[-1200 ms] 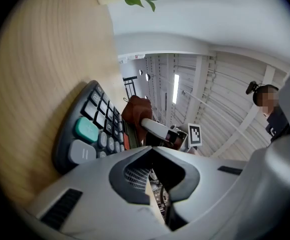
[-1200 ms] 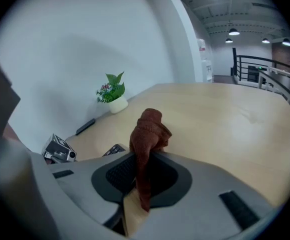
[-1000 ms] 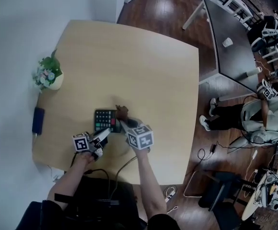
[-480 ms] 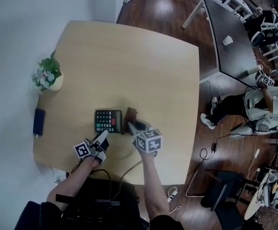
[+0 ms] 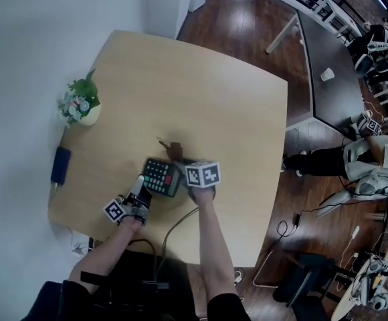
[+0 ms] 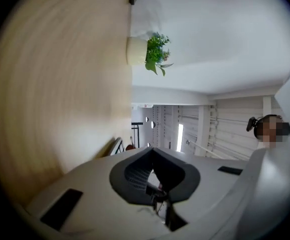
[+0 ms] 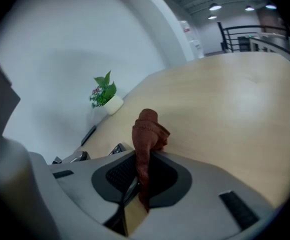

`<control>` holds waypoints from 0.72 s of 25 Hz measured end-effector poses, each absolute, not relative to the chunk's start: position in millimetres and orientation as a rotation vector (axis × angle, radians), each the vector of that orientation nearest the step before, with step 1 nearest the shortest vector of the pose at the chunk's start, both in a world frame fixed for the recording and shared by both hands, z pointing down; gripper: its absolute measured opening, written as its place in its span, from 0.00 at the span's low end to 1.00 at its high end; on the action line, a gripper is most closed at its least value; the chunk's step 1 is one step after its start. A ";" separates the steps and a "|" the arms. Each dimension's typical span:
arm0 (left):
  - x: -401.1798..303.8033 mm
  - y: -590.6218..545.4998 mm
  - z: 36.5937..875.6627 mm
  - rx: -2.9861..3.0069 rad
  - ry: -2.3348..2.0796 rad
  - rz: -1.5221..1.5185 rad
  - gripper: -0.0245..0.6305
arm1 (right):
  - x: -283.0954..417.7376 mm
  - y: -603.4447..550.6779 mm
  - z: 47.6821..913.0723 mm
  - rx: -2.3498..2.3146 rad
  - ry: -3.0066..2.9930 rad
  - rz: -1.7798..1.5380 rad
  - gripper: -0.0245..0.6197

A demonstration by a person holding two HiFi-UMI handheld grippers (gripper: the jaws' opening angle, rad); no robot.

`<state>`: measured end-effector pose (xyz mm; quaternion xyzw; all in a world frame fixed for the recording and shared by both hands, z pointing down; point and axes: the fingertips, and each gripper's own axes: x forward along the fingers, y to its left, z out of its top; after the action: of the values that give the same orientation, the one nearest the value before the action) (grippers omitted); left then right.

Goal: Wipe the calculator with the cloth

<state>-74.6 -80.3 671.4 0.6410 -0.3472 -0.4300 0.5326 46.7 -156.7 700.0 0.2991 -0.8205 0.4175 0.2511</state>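
Observation:
The dark calculator [image 5: 160,176] lies at a slant near the front of the light wooden table [image 5: 201,92]; its keys [image 7: 116,149] show beside the right jaws. My right gripper [image 5: 184,168] is at the calculator's right side. It is shut on the brown cloth [image 5: 174,151], which sticks up in a bunch between the jaws [image 7: 147,126]. My left gripper [image 5: 139,181] is shut, with its tip at the calculator's near-left edge. Whether they touch I cannot tell. In the left gripper view the jaws [image 6: 154,156] are rolled sideways, facing the wall, with nothing clearly between them.
A potted plant [image 5: 81,105] stands at the table's left edge by the white wall, with a dark flat device [image 5: 60,164] nearer along that edge. Cables hang off the near edge [image 5: 174,236]. A dark table [image 5: 328,92] and a seated person [image 5: 371,162] are off to the right.
The calculator has turned to a slant. My right gripper and the cloth moved back up against the calculator's right side. My left gripper moved forward to the near-left edge and rolled.

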 end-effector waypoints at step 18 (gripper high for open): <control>-120.6 -98.9 674.1 1.448 -0.941 -1.072 0.03 | 95.5 -38.3 700.2 1.429 -2.116 1.756 0.14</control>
<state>-120.6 -98.9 674.1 0.6058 -0.3936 -0.4484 0.5264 95.5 -38.3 700.2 0.4610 -0.6827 0.5665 0.0214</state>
